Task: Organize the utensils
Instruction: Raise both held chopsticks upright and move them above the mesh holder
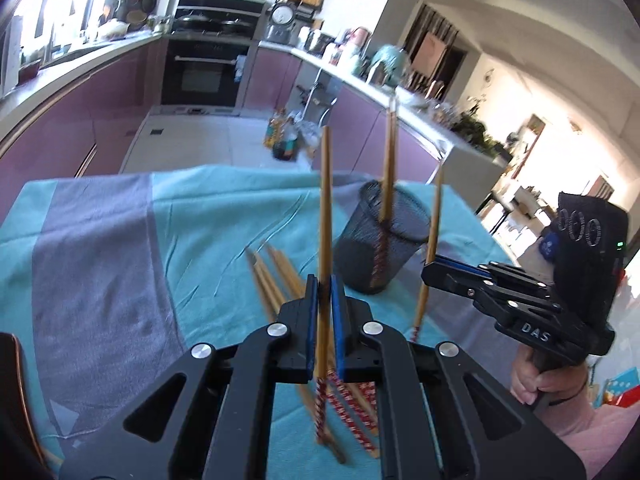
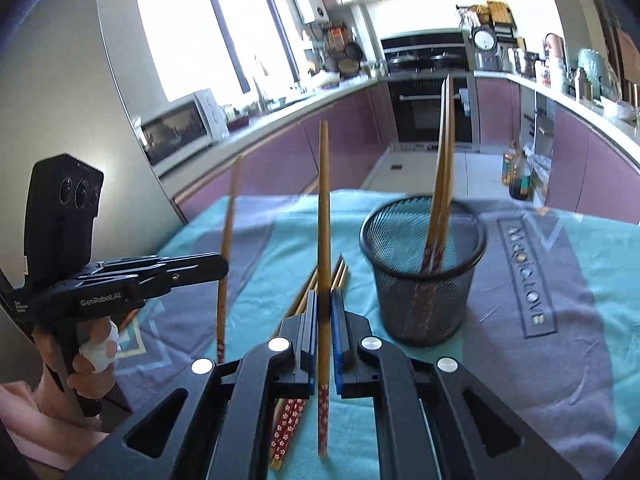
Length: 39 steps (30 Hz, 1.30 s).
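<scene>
My left gripper point(image 1: 324, 292) is shut on an upright bamboo chopstick point(image 1: 324, 208) with a red patterned end. My right gripper point(image 2: 324, 308) is shut on another upright chopstick point(image 2: 323, 216). Each gripper shows in the other's view, the right gripper point(image 1: 430, 266) with its chopstick point(image 1: 434, 216) and the left gripper point(image 2: 222, 260) with its chopstick point(image 2: 228, 216). A black mesh cup point(image 1: 380, 236) stands on the table just beyond both grippers, also in the right wrist view point(image 2: 424, 276), holding chopsticks point(image 2: 442, 160). Several loose chopsticks point(image 1: 276, 280) lie on the cloth below the grippers, also in the right wrist view point(image 2: 316, 292).
A teal and grey cloth point(image 1: 120, 248) covers the table. Beyond its far edge lie the kitchen floor, an oven point(image 1: 204, 68), purple cabinets and bottles on the floor point(image 1: 284, 136). A microwave point(image 2: 176, 128) sits on the left counter.
</scene>
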{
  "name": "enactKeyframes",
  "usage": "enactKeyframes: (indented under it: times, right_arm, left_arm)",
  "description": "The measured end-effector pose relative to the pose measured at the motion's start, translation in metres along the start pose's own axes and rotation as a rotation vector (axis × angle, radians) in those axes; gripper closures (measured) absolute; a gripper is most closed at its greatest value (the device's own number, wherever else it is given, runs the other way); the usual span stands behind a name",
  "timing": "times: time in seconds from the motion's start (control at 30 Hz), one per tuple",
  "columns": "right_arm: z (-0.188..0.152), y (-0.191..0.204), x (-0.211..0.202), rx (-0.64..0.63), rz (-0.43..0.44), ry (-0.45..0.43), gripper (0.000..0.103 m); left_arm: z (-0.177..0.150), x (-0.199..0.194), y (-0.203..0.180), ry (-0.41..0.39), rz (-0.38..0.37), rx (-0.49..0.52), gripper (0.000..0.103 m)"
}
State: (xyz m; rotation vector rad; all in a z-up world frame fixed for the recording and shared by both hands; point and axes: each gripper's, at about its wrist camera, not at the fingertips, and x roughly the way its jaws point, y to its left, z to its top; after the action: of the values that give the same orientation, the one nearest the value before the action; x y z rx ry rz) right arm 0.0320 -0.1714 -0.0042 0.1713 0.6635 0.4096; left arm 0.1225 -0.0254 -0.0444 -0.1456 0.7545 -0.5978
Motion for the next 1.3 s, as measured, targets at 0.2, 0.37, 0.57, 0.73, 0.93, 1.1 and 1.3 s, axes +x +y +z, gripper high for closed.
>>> enactKeyframes:
  times: [0.2, 0.37, 0.57, 0.73, 0.93, 1.1, 1.3]
  right_arm:
    - [0.017, -0.006, -0.022, -0.002, 0.011, -0.072, 0.097]
    - [0.038, -0.011, -0.037, -0.015, 0.002, -0.128, 0.097]
    - [0.064, -0.020, -0.053, -0.031, -0.017, -0.192, 0.097]
    - [0.080, -0.024, -0.059, -0.042, -0.036, -0.229, 0.097]
    - [0.088, -0.029, -0.052, -0.054, -0.072, -0.224, 0.097]
    - [0.084, -0.037, -0.030, -0.044, -0.087, -0.165, 0.097]
    - [0.078, -0.042, -0.002, -0.034, -0.085, -0.074, 0.097]
  left_arm:
    - [0.019, -0.020, -0.012, -0.057, -0.093, 0.007, 0.096]
    - [0.043, -0.028, -0.029, -0.117, -0.108, 0.040, 0.096]
    - [0.074, -0.037, -0.052, -0.182, -0.135, 0.081, 0.096]
    - [0.095, -0.038, -0.068, -0.217, -0.126, 0.112, 0.096]
    - [0.113, -0.025, -0.079, -0.217, -0.093, 0.142, 0.096]
    - [0.117, 0.000, -0.086, -0.153, -0.080, 0.169, 0.096]
    - [0.107, 0.026, -0.086, -0.062, -0.065, 0.207, 0.096]
